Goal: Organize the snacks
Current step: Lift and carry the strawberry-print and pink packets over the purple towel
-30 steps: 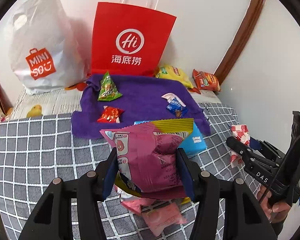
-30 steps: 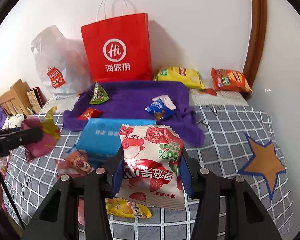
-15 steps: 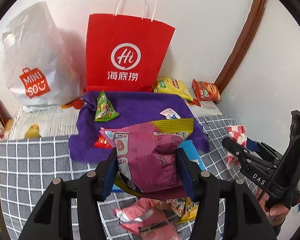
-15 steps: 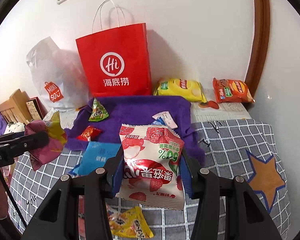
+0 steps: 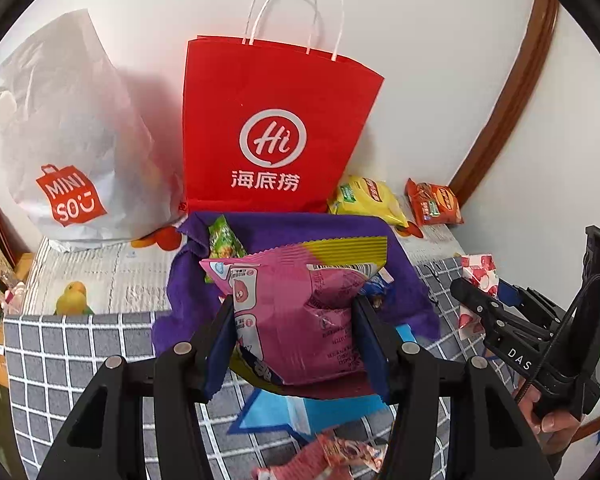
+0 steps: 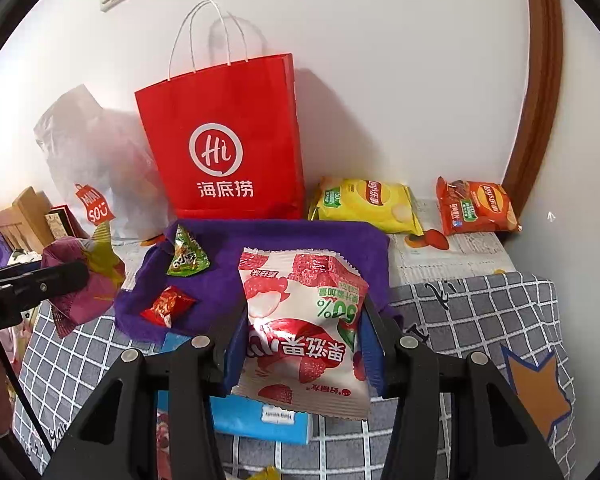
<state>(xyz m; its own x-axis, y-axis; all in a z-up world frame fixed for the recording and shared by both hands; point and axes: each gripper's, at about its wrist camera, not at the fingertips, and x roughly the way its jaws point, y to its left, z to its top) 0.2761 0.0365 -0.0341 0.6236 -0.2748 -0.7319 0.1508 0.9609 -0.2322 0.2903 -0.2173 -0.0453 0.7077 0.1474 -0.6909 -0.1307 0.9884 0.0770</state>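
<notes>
My left gripper [image 5: 296, 312] is shut on a pink and yellow snack bag [image 5: 300, 304], held in the air in front of the purple cloth [image 5: 268, 228]. My right gripper [image 6: 304, 332] is shut on a white and red strawberry snack bag [image 6: 304, 320], also held up. Each gripper shows in the other's view: the right one [image 5: 476, 300] at the right edge, the left one [image 6: 60, 280] at the left edge. A red paper bag [image 5: 272, 128] stands open against the wall behind the cloth. A green packet [image 6: 186, 256] and a red packet [image 6: 168, 306] lie on the cloth.
A white Miniso plastic bag [image 5: 68, 140] stands left of the red bag. A yellow chip bag [image 6: 364, 202] and an orange chip bag [image 6: 474, 206] lie by the wall at the right. A blue packet [image 6: 256, 420] and loose snacks [image 5: 332, 452] lie on the checked cover below.
Both grippers have risen and moved toward the red bag with their snack bags still held. The bag and cloth now look larger and closer.
</notes>
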